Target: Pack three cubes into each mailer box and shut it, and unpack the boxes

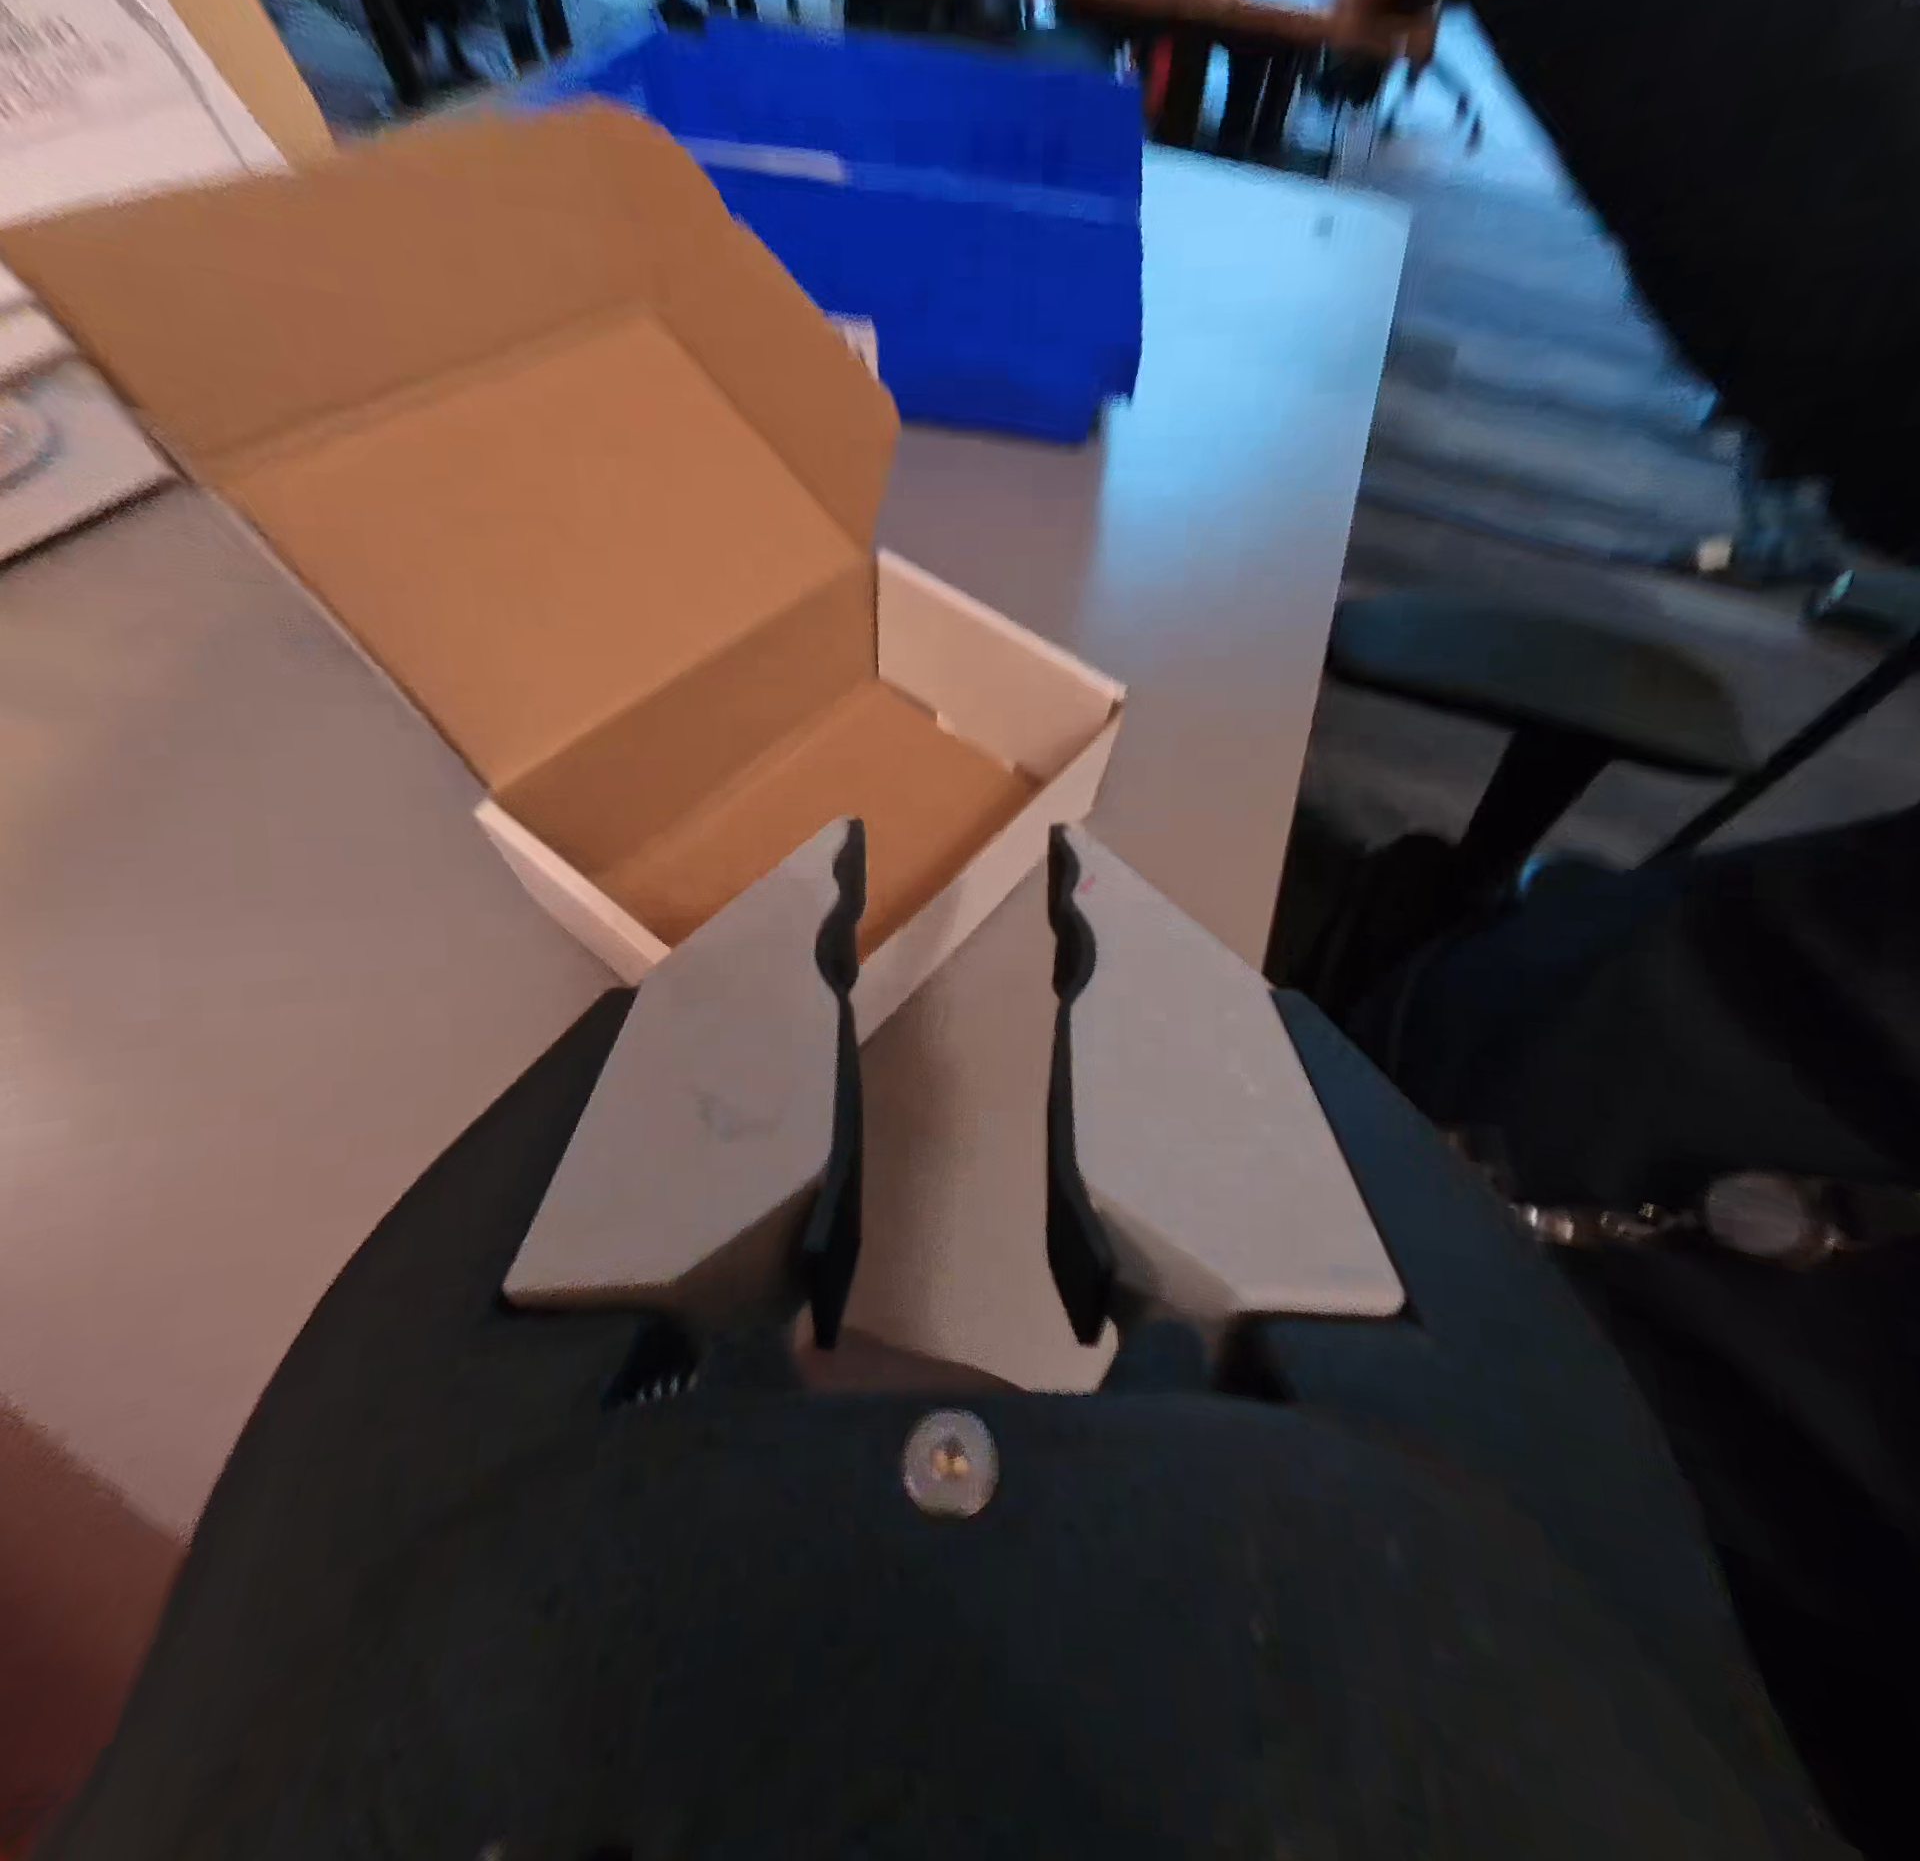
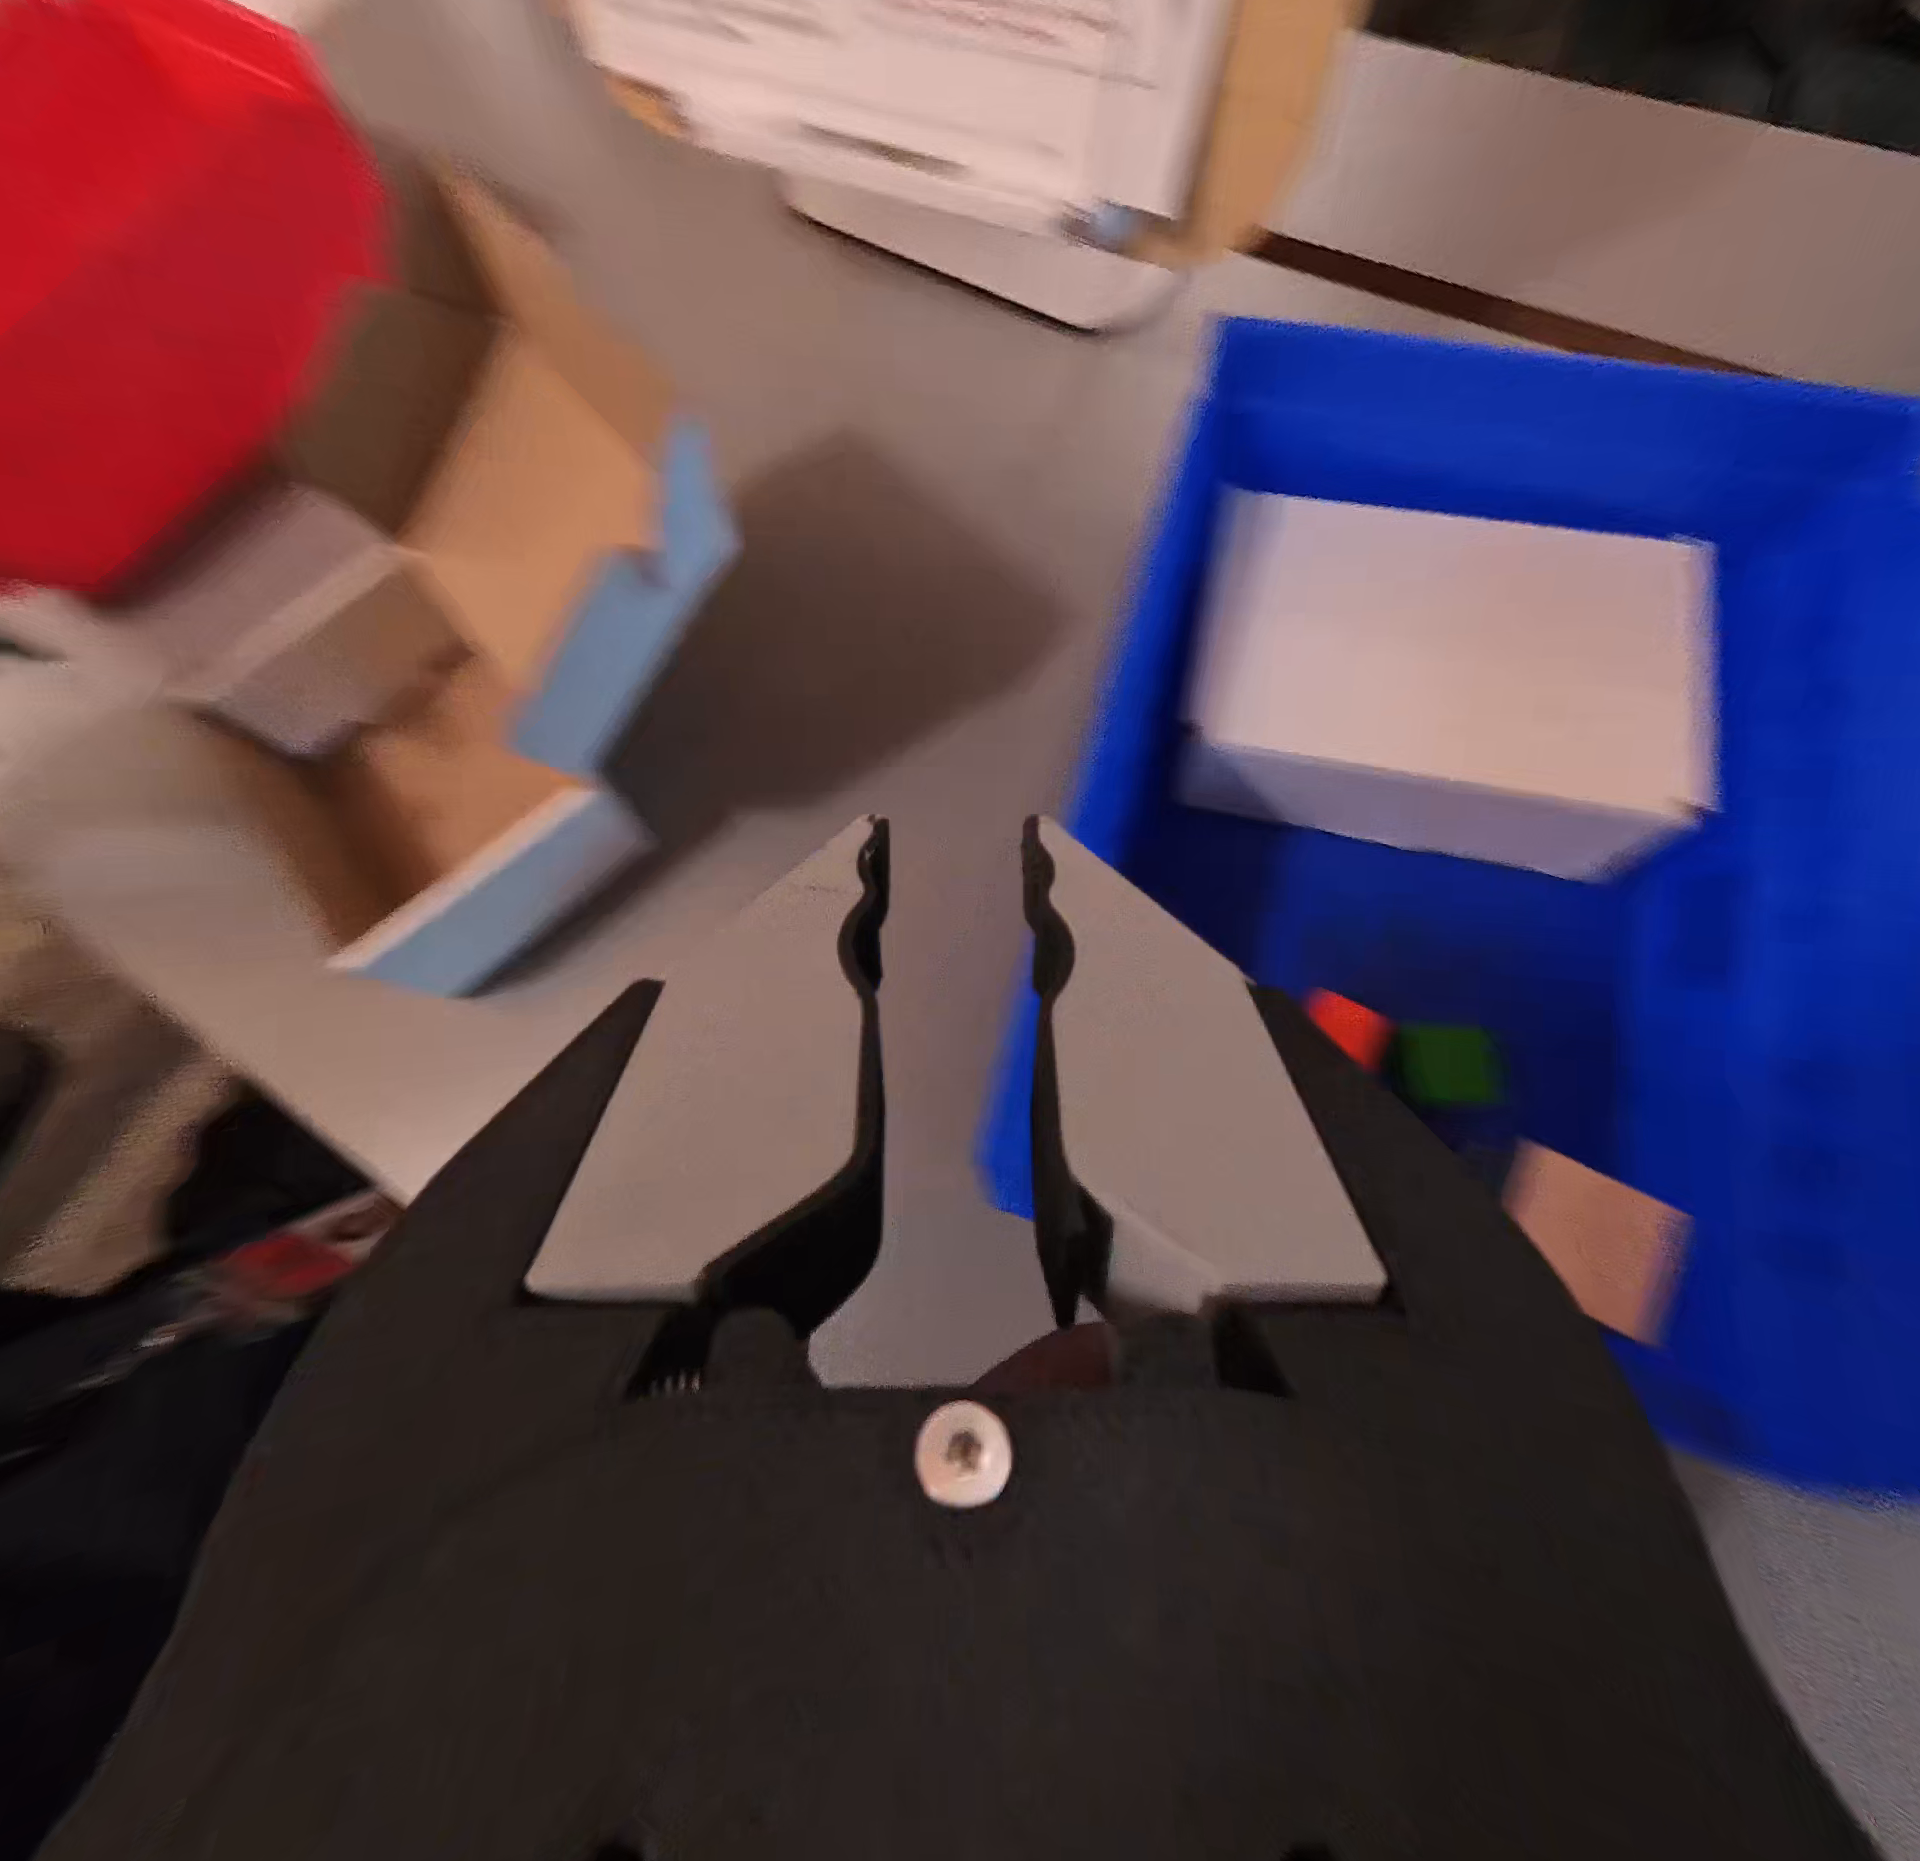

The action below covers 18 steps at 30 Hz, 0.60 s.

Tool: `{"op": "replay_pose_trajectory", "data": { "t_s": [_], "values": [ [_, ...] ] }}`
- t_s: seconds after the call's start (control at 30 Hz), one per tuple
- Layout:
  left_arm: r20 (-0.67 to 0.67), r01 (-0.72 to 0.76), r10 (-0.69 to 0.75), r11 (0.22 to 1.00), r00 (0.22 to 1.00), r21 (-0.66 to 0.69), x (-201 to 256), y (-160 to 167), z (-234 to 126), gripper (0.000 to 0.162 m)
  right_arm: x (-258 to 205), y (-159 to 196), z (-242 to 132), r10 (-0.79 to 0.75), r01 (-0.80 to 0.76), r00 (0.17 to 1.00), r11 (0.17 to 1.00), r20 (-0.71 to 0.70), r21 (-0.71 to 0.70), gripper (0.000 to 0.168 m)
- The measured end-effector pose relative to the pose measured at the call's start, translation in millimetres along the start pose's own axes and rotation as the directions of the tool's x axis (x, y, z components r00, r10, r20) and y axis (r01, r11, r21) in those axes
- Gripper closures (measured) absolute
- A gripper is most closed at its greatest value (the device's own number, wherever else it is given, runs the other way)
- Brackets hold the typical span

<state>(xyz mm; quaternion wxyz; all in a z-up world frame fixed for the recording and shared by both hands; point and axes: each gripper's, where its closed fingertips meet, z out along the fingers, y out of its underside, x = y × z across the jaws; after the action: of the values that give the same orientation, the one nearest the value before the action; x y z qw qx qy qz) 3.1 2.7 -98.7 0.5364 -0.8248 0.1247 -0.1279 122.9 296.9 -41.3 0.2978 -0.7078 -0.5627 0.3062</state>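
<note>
Ahead of my left gripper, jaws narrowly parted and empty, the mailer box gapes open. Right gripper likewise; blur obscures cubes in the blue bin.

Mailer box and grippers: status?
Left gripper open, empty, at near edge of open mailer box; no cubes visible inside. Right gripper open, empty, beside blue bin holding shut white box. Nothing blocking.

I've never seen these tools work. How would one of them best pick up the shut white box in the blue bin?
Probably from above, with the jaws across the white box on its two long side walls. It lies flat and shut, and the blue bin walls block a sideways approach. The right gripper, open and empty, is nearest.
</note>
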Motion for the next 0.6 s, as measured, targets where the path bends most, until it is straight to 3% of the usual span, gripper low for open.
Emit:
{"op": "replay_pose_trajectory", "data": {
  "t_s": [0.1,0.2,0.33,0.43,0.53,0.6],
  "values": [
    [0.113,0.105,-0.121,0.984,0.986,0.142,-30,-21,-15,0.134,-68,5,13,0.022,-0.034,0.975,0.998,0.22,0.05,0.142],
    [0.215,0.216,-0.243,0.966,0.946,0.144,-63,-8,-17,0.14,-107,28,44,0.034,-0.036,0.951,0.999,0.308,-0.002,0.138],
    [0.377,0.189,-0.189,0.981,0.907,0.038,-88,14,0,0.147,-131,40,85,0.096,-0.093,0.924,0.995,0.371,-0.027,0.136],
    [0.565,0.156,-0.223,0.974,0.794,0.164,-127,-7,-14,0.152,-137,22,94,0.172,-0.208,0.876,0.978,0.45,0.03,0.136],
    [0.605,0.157,-0.258,0.964,0.753,0.215,-152,-20,-18,0.158,-128,11,97,0.227,-0.284,0.864,0.957,0.45,0.061,0.134],
    [0.575,0.207,-0.267,0.964,0.773,0.17,-163,-19,-4,0.156,-125,11,100,0.242,-0.294,0.869,0.954,0.432,0.056,0.133]
  ]
}}
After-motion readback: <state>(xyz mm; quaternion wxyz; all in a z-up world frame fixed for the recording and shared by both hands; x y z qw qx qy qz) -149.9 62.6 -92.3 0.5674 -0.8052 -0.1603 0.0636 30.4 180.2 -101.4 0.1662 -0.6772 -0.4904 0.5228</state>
